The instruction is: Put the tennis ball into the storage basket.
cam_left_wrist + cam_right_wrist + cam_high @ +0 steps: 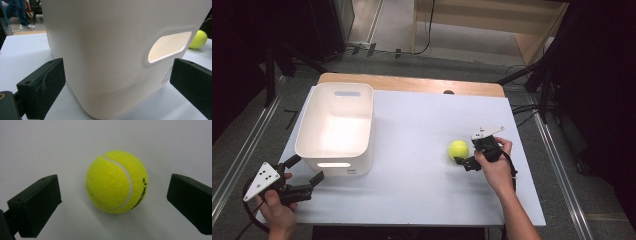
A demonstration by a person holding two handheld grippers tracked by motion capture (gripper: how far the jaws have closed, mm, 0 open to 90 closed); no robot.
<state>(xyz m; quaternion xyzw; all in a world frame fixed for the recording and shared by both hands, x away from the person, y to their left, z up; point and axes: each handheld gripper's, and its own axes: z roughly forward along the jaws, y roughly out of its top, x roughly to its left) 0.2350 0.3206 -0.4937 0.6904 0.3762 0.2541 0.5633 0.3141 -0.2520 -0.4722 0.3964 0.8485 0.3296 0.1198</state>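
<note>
A yellow tennis ball [458,149] [117,182] rests on the white tabletop [412,190], right of the middle. My right gripper [468,152] [115,188] is open just to the ball's right. Its two black jaws stand wide on either side of the ball without touching it. A white plastic bin [371,120] [112,50] with handle slots stands upright at the left, and I see nothing in it. My left gripper [307,169] [117,82] is open at the bin's near left corner, its jaws spread before the bin's wall. The ball [198,39] also shows past the bin.
A wooden table edge [412,82] runs along the far side of the white top. Beyond it are floor cables [427,45] and a wooden frame [492,20]. Metal rails [557,165] run on the floor along both sides of the table.
</note>
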